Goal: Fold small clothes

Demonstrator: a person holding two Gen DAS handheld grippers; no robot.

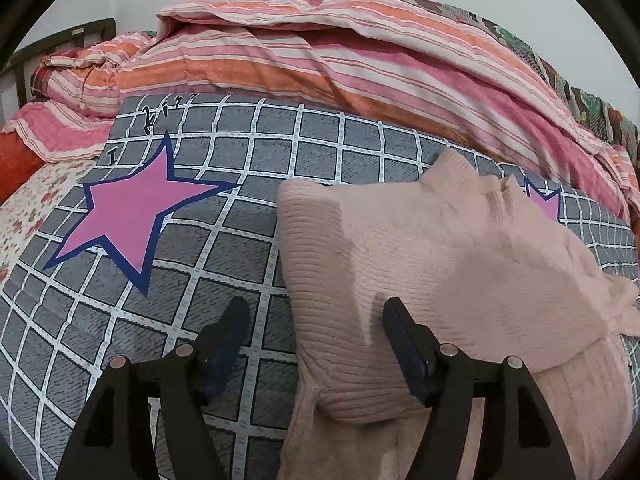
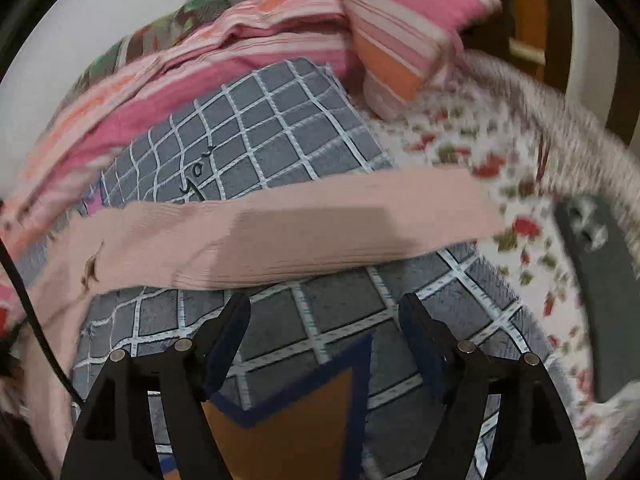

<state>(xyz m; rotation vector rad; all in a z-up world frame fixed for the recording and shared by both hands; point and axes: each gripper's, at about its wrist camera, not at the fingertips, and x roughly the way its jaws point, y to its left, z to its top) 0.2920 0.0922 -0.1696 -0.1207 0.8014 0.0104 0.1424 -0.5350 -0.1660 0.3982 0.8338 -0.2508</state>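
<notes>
Your left gripper (image 1: pixel 314 322) hangs over the bed with its jaws spread wide and nothing between them. The left finger sits above the grey checked sheet (image 1: pixel 240 160); the right finger is over the near edge of the pink sweater (image 1: pixel 440 264). That sweater lies on the sheet, partly folded, with one ribbed layer doubled over the rest and its collar pointing toward the striped quilt (image 1: pixel 320 52) heaped along the far side. A large pink star (image 1: pixel 132 216) printed on the sheet lies to the left of the sweater, clear of it.

Your right gripper (image 2: pixel 324 316) also has its jaws wide apart and empty, above the checked sheet and an orange printed shape (image 2: pixel 288 432). Just beyond its fingertips, a sleeve of the sweater (image 2: pixel 280 236) stretches flat across the sheet from left to right. Its end reaches the flowered bedsheet (image 2: pixel 500 184). A striped pillow (image 2: pixel 408 28) sits further back.
</notes>
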